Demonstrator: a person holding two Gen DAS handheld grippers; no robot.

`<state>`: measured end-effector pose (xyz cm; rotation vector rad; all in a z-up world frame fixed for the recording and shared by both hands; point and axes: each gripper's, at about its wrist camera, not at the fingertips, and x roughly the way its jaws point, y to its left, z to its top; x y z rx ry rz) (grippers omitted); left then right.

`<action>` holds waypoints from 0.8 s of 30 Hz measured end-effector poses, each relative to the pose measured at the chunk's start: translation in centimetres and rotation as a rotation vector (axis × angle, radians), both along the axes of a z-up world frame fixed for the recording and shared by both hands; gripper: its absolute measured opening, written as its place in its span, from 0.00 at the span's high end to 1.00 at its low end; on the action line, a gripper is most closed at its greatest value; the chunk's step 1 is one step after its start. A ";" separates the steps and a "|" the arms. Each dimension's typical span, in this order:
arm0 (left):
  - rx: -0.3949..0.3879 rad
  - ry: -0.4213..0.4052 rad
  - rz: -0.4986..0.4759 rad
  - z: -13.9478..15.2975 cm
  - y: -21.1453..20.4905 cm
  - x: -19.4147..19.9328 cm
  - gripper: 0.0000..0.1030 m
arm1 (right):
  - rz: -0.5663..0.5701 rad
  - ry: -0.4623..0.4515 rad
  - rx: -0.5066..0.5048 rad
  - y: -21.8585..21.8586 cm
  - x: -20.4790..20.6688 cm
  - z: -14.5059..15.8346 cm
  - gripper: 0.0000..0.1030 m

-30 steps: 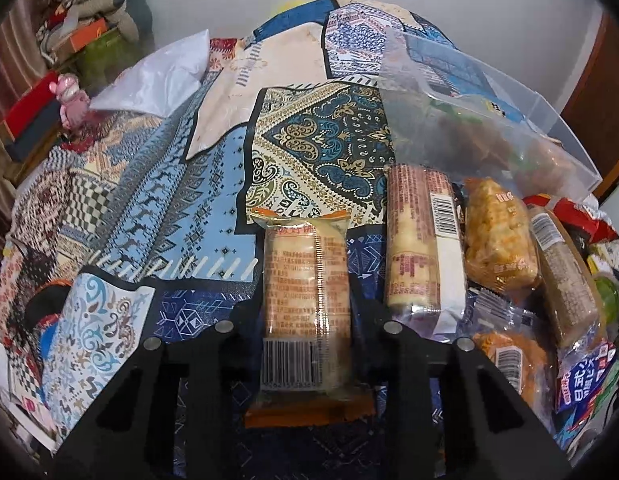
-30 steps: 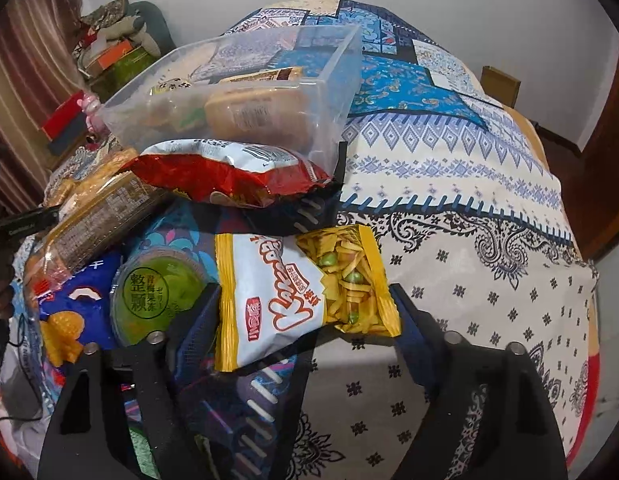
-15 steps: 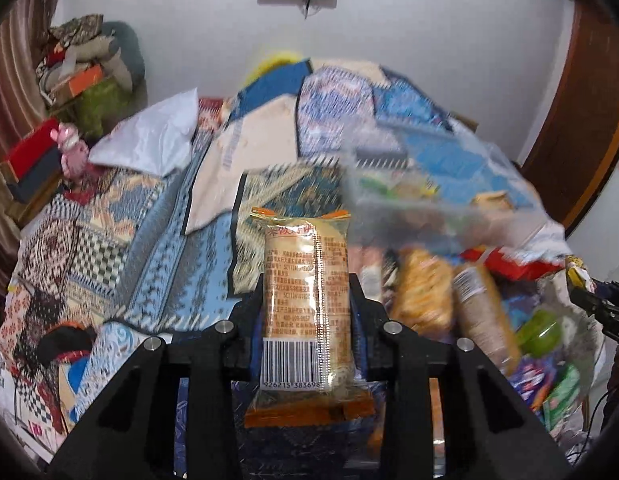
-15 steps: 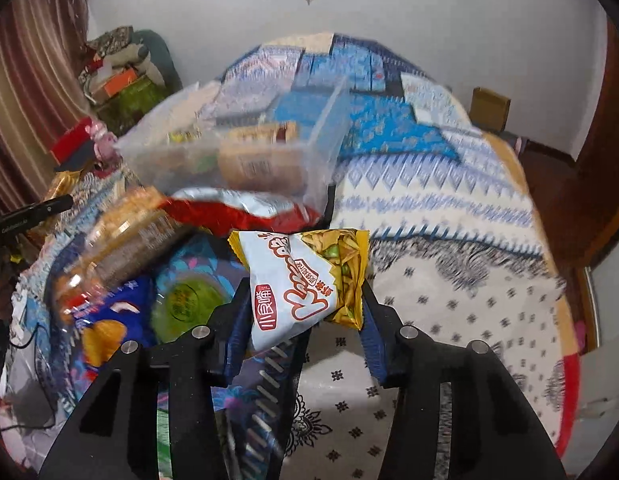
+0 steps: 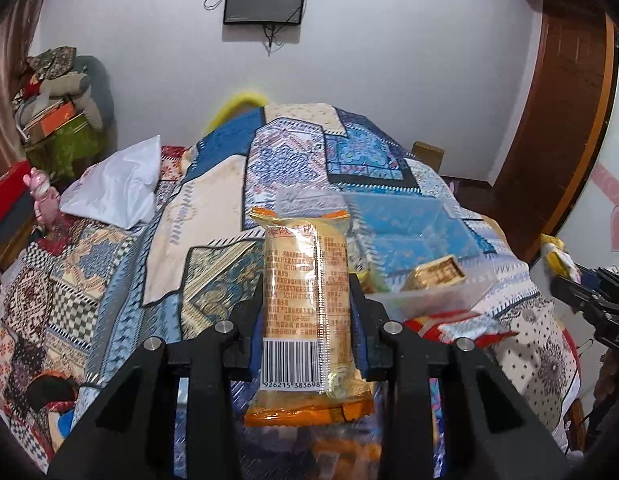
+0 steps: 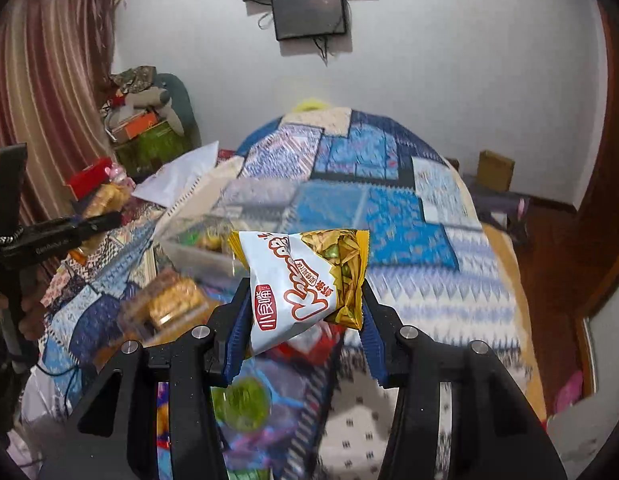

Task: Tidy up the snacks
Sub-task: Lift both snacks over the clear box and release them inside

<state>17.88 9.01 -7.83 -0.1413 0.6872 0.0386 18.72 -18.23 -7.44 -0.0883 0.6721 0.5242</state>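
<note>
My left gripper (image 5: 307, 304) is shut on an orange-ended clear packet of biscuits with a barcode (image 5: 307, 312), held upright above the bed. My right gripper (image 6: 305, 304) is shut on a white and yellow snack bag with red lettering (image 6: 301, 284), also lifted. A clear plastic box (image 5: 413, 256) with a few snacks inside sits on the bed beyond the left gripper; it shows blurred in the right wrist view (image 6: 213, 240). Loose snacks lie below: a red bag (image 5: 457, 326), a clear pack of yellow cakes (image 6: 169, 308), a green round cup (image 6: 245, 404).
A patchwork quilt (image 5: 213, 216) covers the bed. A white pillow (image 5: 117, 184) lies at the far left. Piled clothes and boxes (image 5: 57, 96) stand by the wall. The right gripper (image 5: 585, 300) shows at the left view's right edge; the left one (image 6: 57, 236) at the right view's left.
Both grippers have risen from the snack pile, each carrying its packet. The views now tilt up to the wall and the clear box sits lower in both.
</note>
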 end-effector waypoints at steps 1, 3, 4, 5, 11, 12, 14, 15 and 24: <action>0.002 -0.003 -0.003 0.0 -0.2 0.3 0.67 | 0.004 -0.003 0.000 0.4 0.3 0.0 0.56; 0.003 -0.006 -0.013 -0.1 -0.6 1.3 0.67 | 0.016 -0.004 0.001 1.4 1.5 -0.1 0.56; 0.002 -0.005 -0.016 -0.2 -0.6 1.7 0.67 | 0.020 -0.004 0.002 1.8 1.8 -0.1 0.56; 0.001 -0.004 -0.019 -0.2 -0.7 2.2 0.67 | 0.027 -0.002 0.005 2.3 2.3 -0.2 0.56; 0.004 0.013 0.003 -1.0 -0.5 5.4 0.67 | 0.076 -0.002 0.000 5.2 4.6 -0.2 0.56; 0.002 0.020 0.005 -1.2 -0.3 6.1 0.67 | 0.084 0.000 -0.003 5.8 5.1 -0.2 0.56; -0.007 0.035 0.007 -1.7 -0.1 7.2 0.67 | 0.103 0.012 -0.008 6.8 5.9 -0.5 0.56; -0.015 0.045 0.006 -2.0 0.0 7.9 0.67 | 0.111 0.017 -0.013 7.4 6.5 -0.6 0.56; -0.005 0.100 -0.005 -4.3 -0.2 11.2 0.67 | 0.152 0.079 -0.069 11.1 9.8 -3.1 0.56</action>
